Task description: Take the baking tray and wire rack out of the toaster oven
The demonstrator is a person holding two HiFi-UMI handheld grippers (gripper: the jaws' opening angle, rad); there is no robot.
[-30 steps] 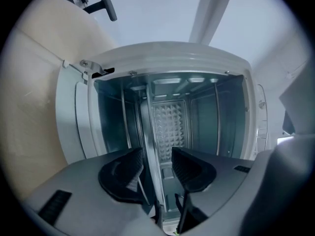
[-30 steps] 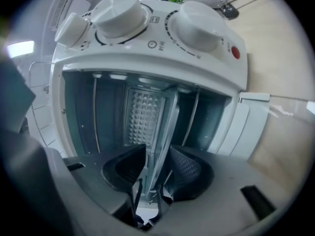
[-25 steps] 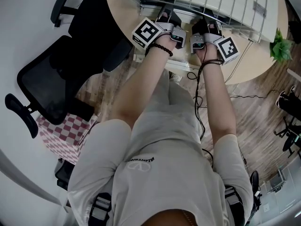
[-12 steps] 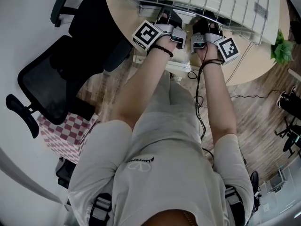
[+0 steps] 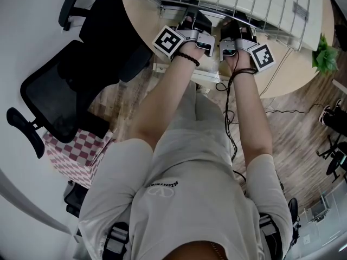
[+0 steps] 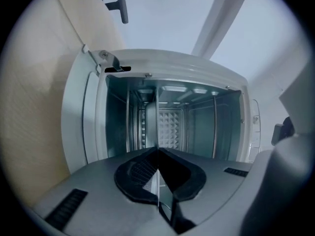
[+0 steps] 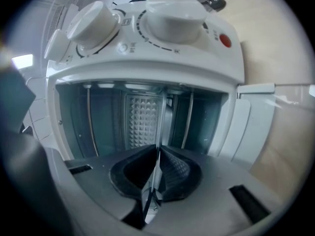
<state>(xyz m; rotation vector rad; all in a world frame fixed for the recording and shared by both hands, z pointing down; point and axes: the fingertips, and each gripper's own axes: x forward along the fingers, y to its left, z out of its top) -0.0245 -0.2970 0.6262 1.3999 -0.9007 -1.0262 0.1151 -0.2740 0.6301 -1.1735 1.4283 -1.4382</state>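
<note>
a round, pale wood table [image 5: 293,64] takes up the far side of the scene. toward its far middle stands a white toaster oven [image 5: 244,4] with a ribbed top, its open mouth turned to the table's near edge. bare tabletop shows to the oven's left and right. a small green plant [image 5: 324,53] sits at the table's right rim. below, the wood-patterned floor [image 5: 295,140] carries a black office chair [image 5: 65,96] at the left. nearer than the chair is a pink-and-white checkered cushion [image 5: 73,156]. a thin dark cable [image 5: 282,111] trails off to the right.
</note>
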